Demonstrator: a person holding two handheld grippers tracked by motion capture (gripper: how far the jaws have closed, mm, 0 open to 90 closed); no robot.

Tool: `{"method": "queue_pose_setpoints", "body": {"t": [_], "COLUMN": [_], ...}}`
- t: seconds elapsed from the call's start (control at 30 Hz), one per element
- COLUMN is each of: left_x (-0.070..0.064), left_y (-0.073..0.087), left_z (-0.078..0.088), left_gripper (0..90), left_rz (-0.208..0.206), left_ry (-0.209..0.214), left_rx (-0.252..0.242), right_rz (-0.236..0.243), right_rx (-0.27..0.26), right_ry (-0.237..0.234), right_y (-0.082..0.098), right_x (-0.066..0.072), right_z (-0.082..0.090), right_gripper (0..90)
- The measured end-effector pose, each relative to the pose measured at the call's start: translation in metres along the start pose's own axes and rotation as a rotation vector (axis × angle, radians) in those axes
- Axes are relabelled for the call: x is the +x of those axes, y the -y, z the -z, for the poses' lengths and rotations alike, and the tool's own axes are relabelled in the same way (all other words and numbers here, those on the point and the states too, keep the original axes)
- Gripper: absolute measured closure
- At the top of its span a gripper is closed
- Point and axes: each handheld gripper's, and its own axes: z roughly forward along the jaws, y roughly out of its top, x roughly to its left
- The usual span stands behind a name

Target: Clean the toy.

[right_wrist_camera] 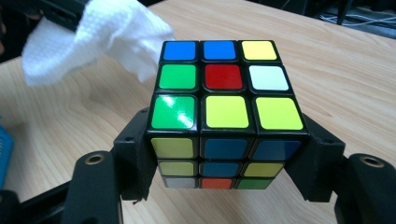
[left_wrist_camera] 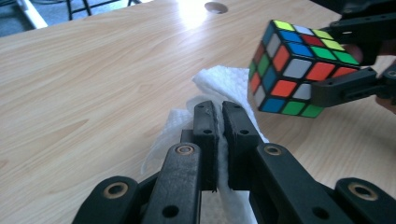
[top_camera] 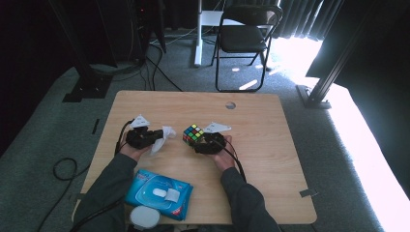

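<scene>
Here the left gripper (left_wrist_camera: 218,116) pinches a white wipe (left_wrist_camera: 219,81); the right gripper (right_wrist_camera: 224,154) clamps a puzzle cube (right_wrist_camera: 224,93).

This looks like a lab or recording studio rather than a home. A small wooden table (top_camera: 145,104) stands on grey carpet (top_camera: 43,125), ringed by black curtains (top_camera: 300,14) and black metal stands (top_camera: 84,72) bolted to floor plates. Cables (top_camera: 159,67) trail across the floor. A folding chair (top_camera: 244,38) sits behind, beside what may be a white desk leg (top_camera: 198,34).
</scene>
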Motion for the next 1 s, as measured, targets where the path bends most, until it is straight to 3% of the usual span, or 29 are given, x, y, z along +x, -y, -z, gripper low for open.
{"method": "queue_pose_setpoints", "body": {"t": [0.5,1.0], "left_x": [0.012,0.019], "left_y": [0.008,0.013], "left_z": [0.006,0.005], "left_gripper": [82.9,81.0], "left_rz": [0.053,0.072], "left_ry": [-0.083,-0.136], "left_rx": [0.003,0.027], "right_rz": [0.052,0.026], "right_rx": [0.066,0.092], "right_ry": [0.027,0.028], "right_y": [0.013,0.024], "right_x": [0.004,-0.002], "right_z": [-0.009,-0.012], "right_gripper": [34.2,34.2]}}
